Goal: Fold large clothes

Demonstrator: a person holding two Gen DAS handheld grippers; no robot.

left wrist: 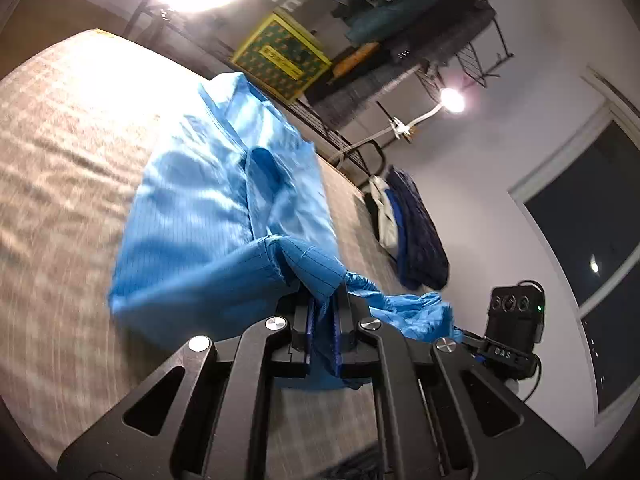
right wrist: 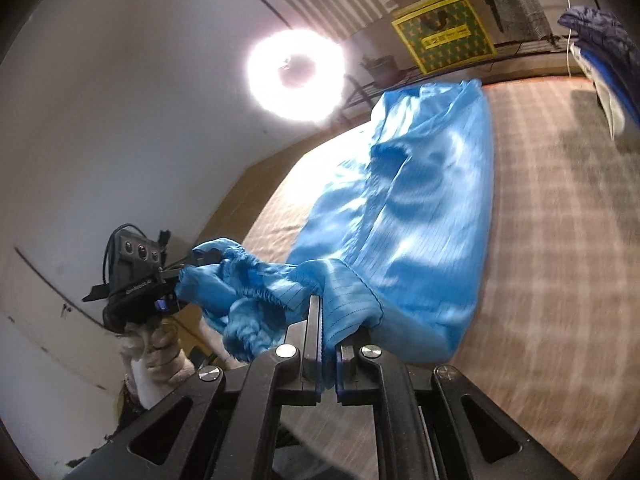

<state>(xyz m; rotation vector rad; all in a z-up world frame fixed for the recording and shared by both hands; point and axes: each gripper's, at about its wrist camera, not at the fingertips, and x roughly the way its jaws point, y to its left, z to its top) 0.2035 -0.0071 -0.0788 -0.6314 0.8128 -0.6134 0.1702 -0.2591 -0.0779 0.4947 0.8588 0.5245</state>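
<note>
A large light-blue garment (left wrist: 208, 216) lies lengthwise on a beige checked bed (left wrist: 60, 168). My left gripper (left wrist: 324, 300) is shut on its near hem, with fabric bunched between the pads. My right gripper (right wrist: 330, 320) is shut on the same near edge of the garment (right wrist: 420, 208), which hangs lifted between the two grippers. The left gripper also shows in the right wrist view (right wrist: 176, 284), held by a gloved hand, with a gathered cuff of cloth at it. The right gripper shows in the left wrist view (left wrist: 472, 336).
A folded dark-blue and white pile (left wrist: 412, 228) lies on the bed's far side; it also shows in the right wrist view (right wrist: 604, 64). A yellow-green box (left wrist: 280, 58), a clothes rack (left wrist: 420, 20), a ring light (right wrist: 296, 76) and a window (left wrist: 592, 216) surround the bed.
</note>
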